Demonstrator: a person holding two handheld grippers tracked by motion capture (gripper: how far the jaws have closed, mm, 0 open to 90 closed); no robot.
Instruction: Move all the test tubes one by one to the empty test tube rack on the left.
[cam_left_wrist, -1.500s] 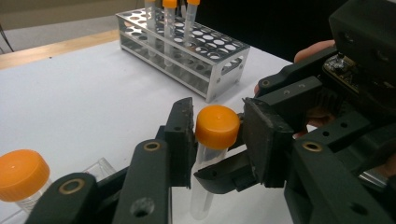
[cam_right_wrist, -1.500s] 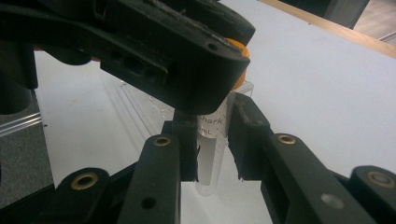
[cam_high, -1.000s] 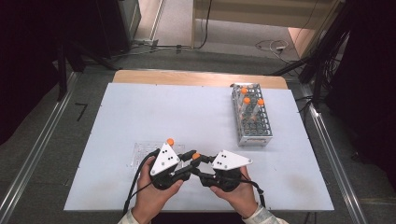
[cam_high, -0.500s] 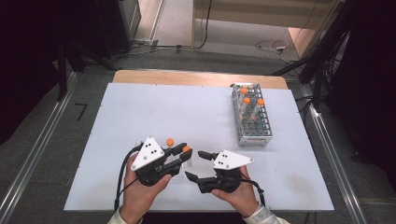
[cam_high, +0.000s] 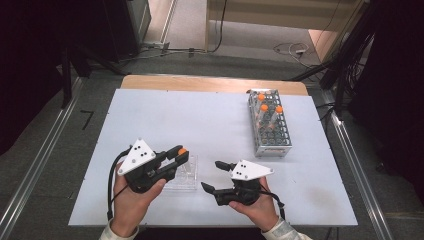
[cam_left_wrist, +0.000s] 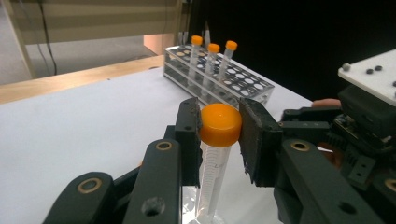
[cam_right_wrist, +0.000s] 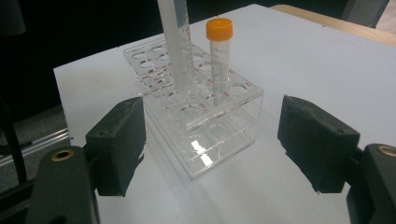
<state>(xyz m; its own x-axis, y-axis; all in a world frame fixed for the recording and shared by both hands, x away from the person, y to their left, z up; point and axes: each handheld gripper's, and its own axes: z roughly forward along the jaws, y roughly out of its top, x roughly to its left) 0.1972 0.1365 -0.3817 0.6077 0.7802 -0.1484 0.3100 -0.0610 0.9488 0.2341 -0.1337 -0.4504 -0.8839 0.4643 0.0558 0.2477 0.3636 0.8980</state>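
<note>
**Left gripper clamps a capped tube over the clear rack; right gripper stands wide**

In the high view we see our left gripper (cam_high: 181, 153) at the lower left of the frame, angled toward the centre, with an orange spot between its tips. The left gripper view makes the grip plain: our two black jaws are clenched on the orange cap of a clear tube (cam_left_wrist: 219, 125), one pad pressing each side of the cap at the centre of that frame, while the tube's graduated body hangs straight down between the jaws to the bottom edge.

The clear plastic rack (cam_high: 186, 176) lies on the white table (cam_high: 165, 115) just below and to the right of the left gripper's tips in the high view. In the right gripper view it sits at mid-frame, and a second orange-capped tube (cam_right_wrist: 219, 59) stands upright in one of its holes; beside it, to the left, the body of another tube rises out of the top of the frame.

Our right gripper (cam_high: 215, 176) sits at the lower centre of the high view, just right of the clear rack. Its jaws have just been opening and now stand released and wide, with nothing pressed between the pads.

A metal rack (cam_high: 270, 131) holding three more orange-capped tubes rests at the upper right of the table, well apart from both grippers.
</note>
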